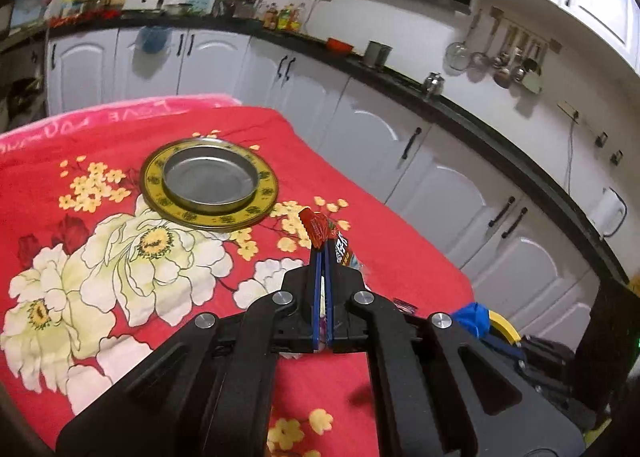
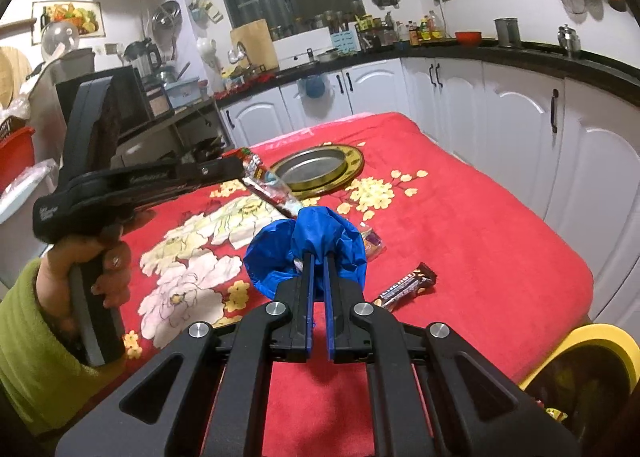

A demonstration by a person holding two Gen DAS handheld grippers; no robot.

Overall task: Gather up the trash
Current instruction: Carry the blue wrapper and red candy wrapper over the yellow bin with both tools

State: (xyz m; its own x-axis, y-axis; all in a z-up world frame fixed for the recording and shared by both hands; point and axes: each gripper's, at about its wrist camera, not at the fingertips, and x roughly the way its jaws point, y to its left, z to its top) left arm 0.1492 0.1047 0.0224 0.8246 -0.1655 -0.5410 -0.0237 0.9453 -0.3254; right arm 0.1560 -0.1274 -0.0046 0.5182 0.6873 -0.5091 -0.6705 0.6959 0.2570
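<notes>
In the left wrist view my left gripper [image 1: 324, 257] is shut on a red snack wrapper [image 1: 318, 227], held above the red floral tablecloth [image 1: 100, 145]. The right wrist view shows that same left gripper [image 2: 240, 171] from the side, with the wrapper [image 2: 272, 193] hanging from its tips. My right gripper [image 2: 318, 261] is shut on a crumpled blue bag [image 2: 316, 235] just above the cloth. A chocolate bar wrapper [image 2: 406, 287] and a small purple wrapper [image 2: 372, 243] lie on the cloth to the right of the bag.
A steel plate with a gold rim [image 2: 354, 161] sits mid-table. A yellow-rimmed bin [image 2: 600, 339] stands off the table's near right corner. A hand [image 2: 110, 265] in a green sleeve holds the left gripper. White cabinets and a black counter ring the table.
</notes>
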